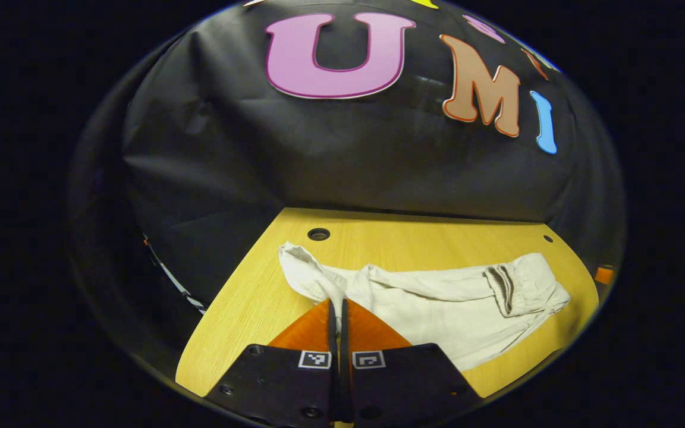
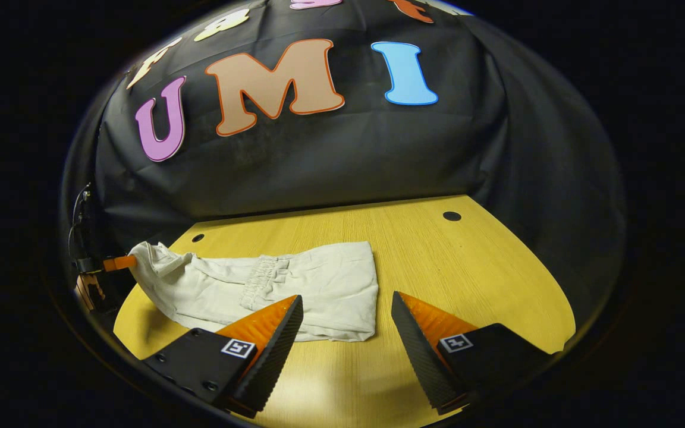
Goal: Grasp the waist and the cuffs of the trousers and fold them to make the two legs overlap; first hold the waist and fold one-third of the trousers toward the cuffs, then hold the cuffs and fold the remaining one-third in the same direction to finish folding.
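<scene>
The cream trousers [image 1: 437, 303] lie along the wooden table [image 1: 247, 309], legs overlapped and the elastic waist [image 1: 504, 286] folded back onto the middle. My left gripper [image 1: 338, 304] is shut on the cuff end, and the cloth bunches up just beyond its fingers. In the right gripper view the trousers [image 2: 319, 279] show the waistband [image 2: 264, 274] on top and a straight folded edge at the right. Their far left end rises to the left gripper [image 2: 118, 262]. My right gripper [image 2: 346, 297] hangs open low over that folded edge, touching nothing.
The table [image 2: 467, 279] has small round holes near its back edge [image 1: 319, 233] [image 2: 452, 216]. The black cloth wall stands close behind it. Bare wood stretches to the right of the trousers in the right gripper view.
</scene>
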The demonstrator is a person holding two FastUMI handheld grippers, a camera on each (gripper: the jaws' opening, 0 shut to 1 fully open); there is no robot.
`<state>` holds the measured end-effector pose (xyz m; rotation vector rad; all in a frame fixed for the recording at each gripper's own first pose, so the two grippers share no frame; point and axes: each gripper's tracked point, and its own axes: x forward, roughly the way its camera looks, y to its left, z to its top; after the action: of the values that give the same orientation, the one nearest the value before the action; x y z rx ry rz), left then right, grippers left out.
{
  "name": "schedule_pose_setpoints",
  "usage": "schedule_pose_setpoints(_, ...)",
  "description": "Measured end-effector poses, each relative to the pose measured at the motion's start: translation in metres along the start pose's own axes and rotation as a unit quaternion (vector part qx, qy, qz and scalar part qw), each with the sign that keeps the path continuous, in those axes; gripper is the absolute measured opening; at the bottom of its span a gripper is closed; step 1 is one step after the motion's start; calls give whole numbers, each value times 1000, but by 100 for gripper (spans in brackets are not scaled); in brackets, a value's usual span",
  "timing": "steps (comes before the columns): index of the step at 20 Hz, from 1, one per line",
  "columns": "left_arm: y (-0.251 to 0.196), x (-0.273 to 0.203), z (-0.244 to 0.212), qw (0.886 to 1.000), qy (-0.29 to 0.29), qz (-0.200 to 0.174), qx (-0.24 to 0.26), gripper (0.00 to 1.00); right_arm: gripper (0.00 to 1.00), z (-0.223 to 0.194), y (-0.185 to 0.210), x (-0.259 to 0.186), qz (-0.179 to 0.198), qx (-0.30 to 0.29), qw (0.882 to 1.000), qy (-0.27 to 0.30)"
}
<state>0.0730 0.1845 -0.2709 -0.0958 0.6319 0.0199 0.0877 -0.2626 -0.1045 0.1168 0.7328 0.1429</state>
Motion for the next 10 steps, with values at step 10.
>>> schedule_pose_setpoints(10,-110,0,67,996,-46,-62,54,0,97,3,-53,-11,-10,15,1000,-4)
